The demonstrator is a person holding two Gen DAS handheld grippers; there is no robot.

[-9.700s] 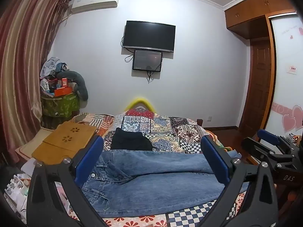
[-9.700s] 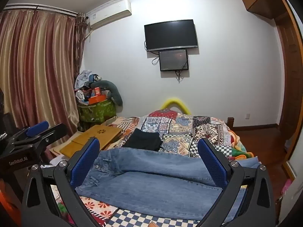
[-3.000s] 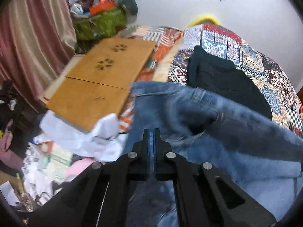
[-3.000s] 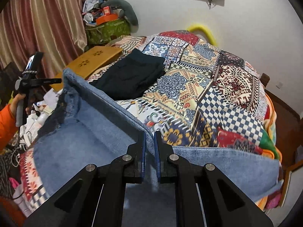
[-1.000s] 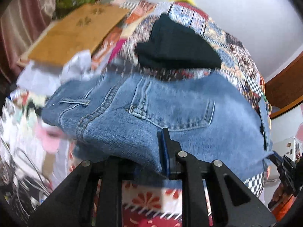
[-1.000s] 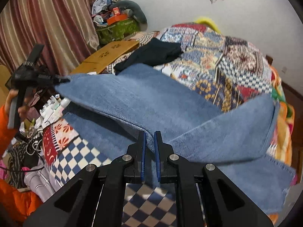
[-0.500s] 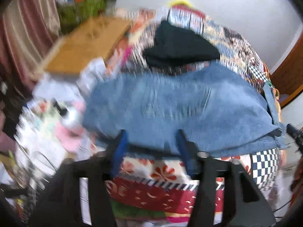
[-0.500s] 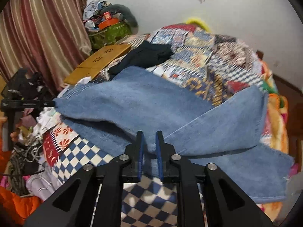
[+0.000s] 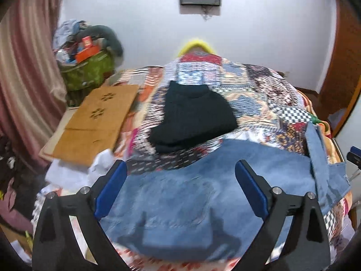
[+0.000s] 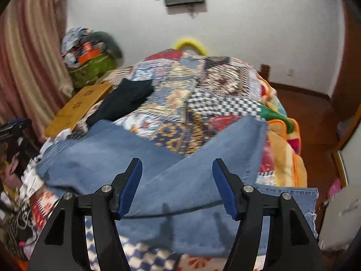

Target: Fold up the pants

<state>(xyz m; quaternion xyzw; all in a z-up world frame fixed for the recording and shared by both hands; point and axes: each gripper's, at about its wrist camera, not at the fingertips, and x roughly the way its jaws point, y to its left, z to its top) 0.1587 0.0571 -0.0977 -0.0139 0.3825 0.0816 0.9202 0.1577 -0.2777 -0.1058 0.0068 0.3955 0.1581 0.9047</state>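
Observation:
The blue jeans [image 9: 203, 194] lie folded over lengthwise on the patchwork bedspread [image 9: 259, 90] at the near end of the bed. In the right wrist view the jeans [image 10: 191, 176] show one leg lying askew over the other. My left gripper [image 9: 180, 180] is open and empty, raised above the waist end. My right gripper [image 10: 177, 176] is open and empty above the leg part. Both hold nothing.
A folded black garment [image 9: 194, 117] lies on the bed beyond the jeans. A wooden lap table [image 9: 94, 122] sits at the bed's left side, with clutter and a green bag [image 9: 90, 70] by the curtain [image 9: 24, 85]. The bed's right edge drops to a wooden floor [image 10: 311, 113].
Both grippers have opened and let go of the jeans, then pulled back and up. The jeans now rest folded on the bed.

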